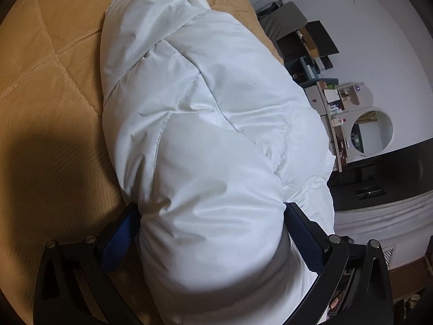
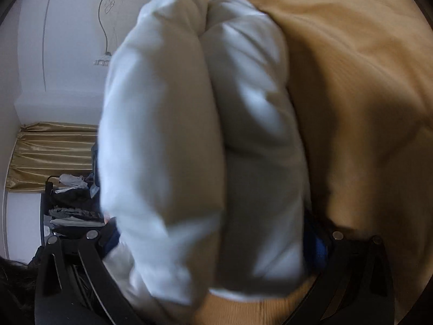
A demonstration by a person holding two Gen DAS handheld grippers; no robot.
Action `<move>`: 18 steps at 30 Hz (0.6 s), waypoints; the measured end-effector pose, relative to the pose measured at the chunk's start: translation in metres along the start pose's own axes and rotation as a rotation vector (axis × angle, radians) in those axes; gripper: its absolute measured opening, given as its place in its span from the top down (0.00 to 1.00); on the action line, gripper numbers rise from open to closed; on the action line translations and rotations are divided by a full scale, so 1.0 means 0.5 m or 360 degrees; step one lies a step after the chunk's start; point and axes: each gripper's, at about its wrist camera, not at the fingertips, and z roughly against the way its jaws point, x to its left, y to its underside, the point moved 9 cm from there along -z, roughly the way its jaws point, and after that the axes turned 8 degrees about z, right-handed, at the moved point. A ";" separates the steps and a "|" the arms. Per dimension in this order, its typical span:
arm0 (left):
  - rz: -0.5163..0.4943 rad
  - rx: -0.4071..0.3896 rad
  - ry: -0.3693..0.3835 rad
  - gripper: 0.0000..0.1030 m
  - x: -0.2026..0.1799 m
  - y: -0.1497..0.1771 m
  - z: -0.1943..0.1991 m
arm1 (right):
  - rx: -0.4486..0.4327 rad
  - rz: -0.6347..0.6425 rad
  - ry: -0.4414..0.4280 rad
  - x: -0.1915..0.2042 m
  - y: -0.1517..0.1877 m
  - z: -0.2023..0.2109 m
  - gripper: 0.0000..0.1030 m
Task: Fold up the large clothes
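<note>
White puffy jacket (image 1: 211,124) lies bundled on a tan quilt (image 1: 48,62), folded into a thick roll w/ stitched seams running across its panels. In the left wrist view the left gripper (image 1: 212,216) has its 2 fingers spread wide around the near end of the roll; blue pads (image 1: 119,241) press the fabric on both sides, so it's clamped on the jacket at nearly full spread, fabric bulging up between the fingers. Behind the bed edge: a shelf (image 1: 314,51) w/ boxes, a white dresser w/ a round mirror (image 1: 372,131), and a dark cabinet top lower down.

Right wrist view is blurry. The right gripper (image 2: 213,241) also straddles the jacket (image 2: 189,135), which here shows as 2 fat layers pressed side by side w/ a deep crease between them. Its fingers sit wide apart, 1 on each side of the bundle, blue pad (image 2: 315,243) touching the fabric on the right side; left pad mostly hidden by cloth. Quilt (image 2: 365,94) fills the right half. At left: white wall, a gold curtain (image 2: 51,154), and a rack of dark clothes (image 2: 73,211) below it.
</note>
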 end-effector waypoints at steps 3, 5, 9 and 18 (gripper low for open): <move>-0.0058 -0.0103 -0.0066 0.17 -0.024 -0.002 0.013 | -0.0007 0.0111 0.0090 0.036 -0.017 -0.007 0.33; -0.0091 -0.0150 -0.0106 0.32 -0.049 -0.012 0.034 | -0.0043 0.0167 0.0114 0.072 -0.028 0.006 0.46; -0.0137 -0.0282 -0.0141 0.44 -0.083 -0.061 0.128 | -0.0080 0.0244 0.0148 0.156 -0.060 -0.007 0.54; -0.0107 -0.0498 -0.0396 0.39 0.050 -0.216 0.379 | 0.0018 0.0408 -0.0013 0.355 -0.104 -0.250 0.54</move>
